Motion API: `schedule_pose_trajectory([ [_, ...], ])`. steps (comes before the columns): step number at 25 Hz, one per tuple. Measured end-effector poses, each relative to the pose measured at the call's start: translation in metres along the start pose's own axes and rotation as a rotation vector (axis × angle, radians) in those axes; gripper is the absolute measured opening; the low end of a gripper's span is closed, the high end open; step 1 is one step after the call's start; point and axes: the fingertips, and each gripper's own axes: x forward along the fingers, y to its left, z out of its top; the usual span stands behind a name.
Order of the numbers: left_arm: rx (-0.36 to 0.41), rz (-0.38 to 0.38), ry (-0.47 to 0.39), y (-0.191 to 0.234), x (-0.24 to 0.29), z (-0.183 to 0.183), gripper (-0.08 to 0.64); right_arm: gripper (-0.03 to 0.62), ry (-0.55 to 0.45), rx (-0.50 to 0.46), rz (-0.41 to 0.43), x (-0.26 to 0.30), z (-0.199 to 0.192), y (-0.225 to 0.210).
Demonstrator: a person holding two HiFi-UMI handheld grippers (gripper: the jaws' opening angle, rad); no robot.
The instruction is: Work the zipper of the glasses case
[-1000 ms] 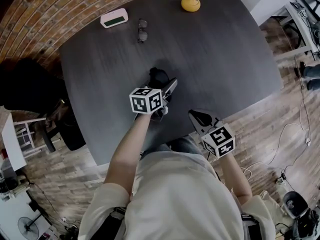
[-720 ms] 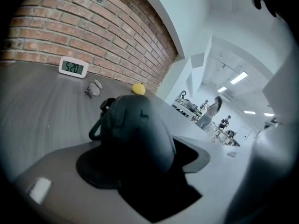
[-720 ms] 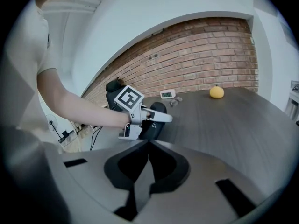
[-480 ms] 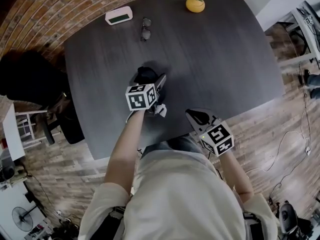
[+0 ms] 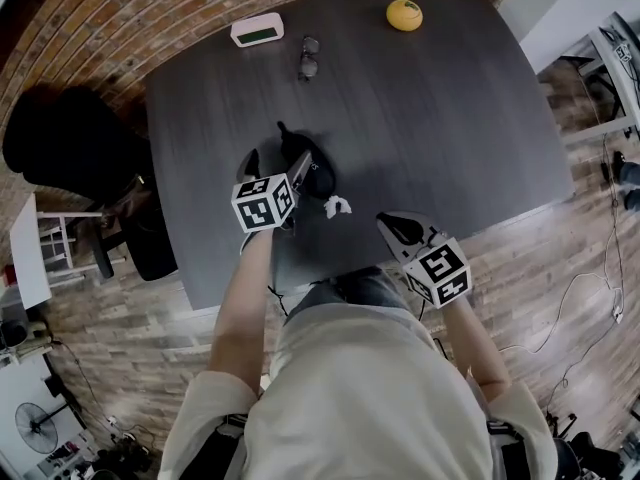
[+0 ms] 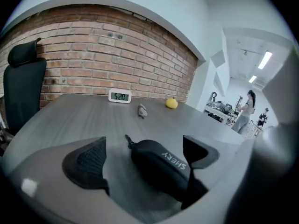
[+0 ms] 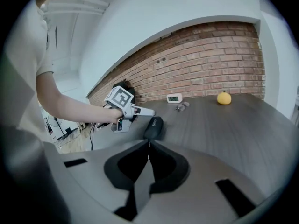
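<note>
Zipper work at a dark table (image 5: 450, 118): the black glasses case (image 5: 308, 165) lies on the near left part of the tabletop, closed. Its zipper pull (image 6: 128, 140) points toward the far edge, and white lettering runs along its lid.

The left gripper (image 5: 275, 166) straddles the case. Its jaws have just been opening and now stand wide, with the case between them and neither pad pressing on it. The case sits closer to the right-hand pad (image 6: 200, 152) than to the left one.

The right gripper (image 5: 400, 231) hovers over the near edge of the table, to the right of the case and apart from it. Its fingers are closed together on nothing.

A small white scrap (image 5: 337, 205) lies on the table between the two grippers.

At the far edge stand a white digital clock (image 5: 256, 30) and, to its right, folded glasses (image 5: 308, 56) and a yellow fruit (image 5: 404, 14). A black chair (image 5: 60, 143) stands off the table's left side, before a brick wall (image 6: 93, 55).
</note>
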Motion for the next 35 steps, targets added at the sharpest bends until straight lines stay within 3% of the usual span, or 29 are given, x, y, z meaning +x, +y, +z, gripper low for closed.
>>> schedule_pose_trajectory([
  [6,-0.01,-0.134,-0.057,-0.016,-0.07,-0.002,0.478,0.008,-0.043,-0.035,-0.068,0.003,0.01,0.028],
  [11,-0.009,-0.183,-0.08,-0.014,-0.143,-0.027,0.303,0.006,-0.096,-0.044,-0.171,0.002,0.019,0.068],
  [16,0.085,-0.144,-0.053,0.0,-0.205,-0.071,0.109,0.006,-0.179,-0.042,-0.28,-0.006,0.023,0.118],
  [20,0.113,-0.151,-0.074,0.007,-0.252,-0.094,0.026,0.006,-0.23,-0.031,-0.334,-0.02,0.016,0.161],
  [28,0.118,-0.182,-0.131,0.007,-0.327,-0.108,0.011,0.006,-0.259,-0.062,-0.36,-0.044,-0.001,0.235],
  [35,0.099,-0.206,-0.186,0.0,-0.359,-0.117,0.011,0.006,-0.305,-0.123,-0.367,-0.059,0.003,0.26],
])
